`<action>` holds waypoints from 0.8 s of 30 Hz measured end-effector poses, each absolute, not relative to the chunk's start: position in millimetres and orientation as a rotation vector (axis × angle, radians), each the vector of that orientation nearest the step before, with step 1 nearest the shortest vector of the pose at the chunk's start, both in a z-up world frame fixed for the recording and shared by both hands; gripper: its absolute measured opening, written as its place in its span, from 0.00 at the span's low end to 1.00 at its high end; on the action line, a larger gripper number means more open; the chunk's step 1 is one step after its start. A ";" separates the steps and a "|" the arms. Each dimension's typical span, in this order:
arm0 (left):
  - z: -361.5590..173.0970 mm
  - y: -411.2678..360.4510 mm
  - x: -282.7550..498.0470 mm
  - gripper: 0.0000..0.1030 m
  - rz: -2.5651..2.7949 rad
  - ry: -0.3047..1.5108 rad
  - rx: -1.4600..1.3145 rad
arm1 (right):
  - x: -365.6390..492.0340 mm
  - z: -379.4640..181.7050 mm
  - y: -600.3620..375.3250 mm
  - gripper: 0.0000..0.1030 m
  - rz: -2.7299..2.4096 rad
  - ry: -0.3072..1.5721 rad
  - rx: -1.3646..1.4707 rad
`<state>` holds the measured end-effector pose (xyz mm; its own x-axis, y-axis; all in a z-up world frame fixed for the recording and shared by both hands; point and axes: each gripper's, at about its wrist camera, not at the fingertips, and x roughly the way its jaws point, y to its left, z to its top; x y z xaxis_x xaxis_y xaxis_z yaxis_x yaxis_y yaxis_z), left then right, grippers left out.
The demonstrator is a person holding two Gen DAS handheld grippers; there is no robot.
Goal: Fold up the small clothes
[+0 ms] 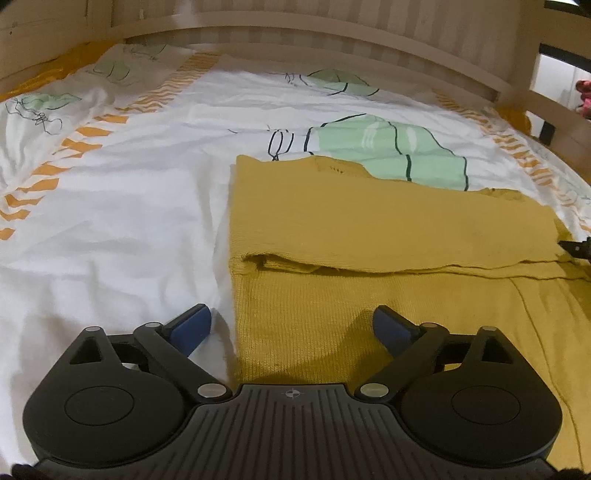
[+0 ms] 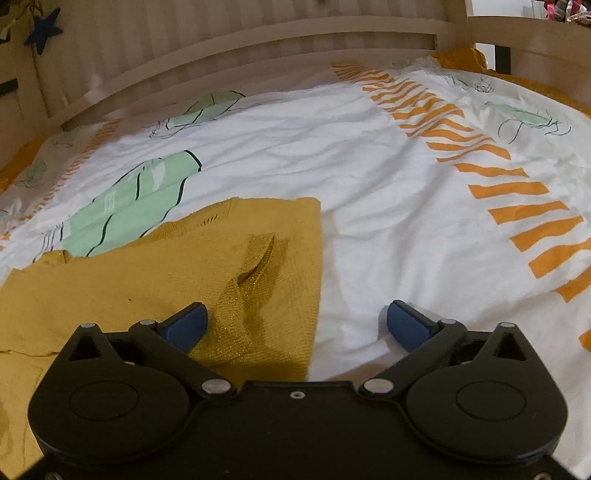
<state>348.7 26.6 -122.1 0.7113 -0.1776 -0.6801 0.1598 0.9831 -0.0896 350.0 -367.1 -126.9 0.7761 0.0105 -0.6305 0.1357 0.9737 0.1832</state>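
A mustard-yellow knit garment [image 1: 388, 229] lies flat on the bed, with a folded layer across its middle. My left gripper [image 1: 291, 328] is open and empty, straddling the garment's left edge low over the sheet. The garment also shows in the right wrist view [image 2: 184, 266], with a raised wrinkle near its right edge. My right gripper [image 2: 297, 326] is open and empty, straddling the garment's right edge. A tip of the right gripper shows at the right rim of the left wrist view [image 1: 576, 248].
The bed cover [image 1: 129, 206] is white with orange stripes and green printed shapes, and it is wrinkled. A wooden slatted bed rail [image 1: 295, 33] runs along the far side, also in the right wrist view [image 2: 240, 40].
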 end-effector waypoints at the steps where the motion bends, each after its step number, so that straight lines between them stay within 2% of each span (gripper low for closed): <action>1: -121.9 26.1 348.5 0.93 -0.188 0.756 -0.022 | 350.2 -126.4 -367.3 1.00 -0.065 0.685 0.222; 7: -119.3 31.5 348.3 0.91 -0.216 0.762 -0.037 | 346.7 -118.0 -365.8 0.99 -0.060 0.720 0.223; 9: -115.6 35.2 347.8 0.86 -0.215 0.775 -0.047 | 339.2 -109.6 -363.0 0.99 -0.067 0.728 0.234; 11: -110.0 39.8 344.9 0.73 -0.199 0.792 -0.052 | 324.8 -95.7 -358.5 0.99 -0.063 0.709 0.227; 14: -95.9 50.5 332.4 0.65 -0.163 0.810 -0.094 | 293.0 -67.7 -352.8 0.99 -0.046 0.627 0.247; 19: -61.0 63.3 294.3 0.65 -0.118 0.764 -0.128 | 230.6 -25.4 -340.5 0.99 0.006 0.516 0.291; 24: -34.1 65.2 235.8 0.65 -0.119 0.687 -0.030 | 171.4 -8.9 -324.5 0.99 0.039 0.495 0.227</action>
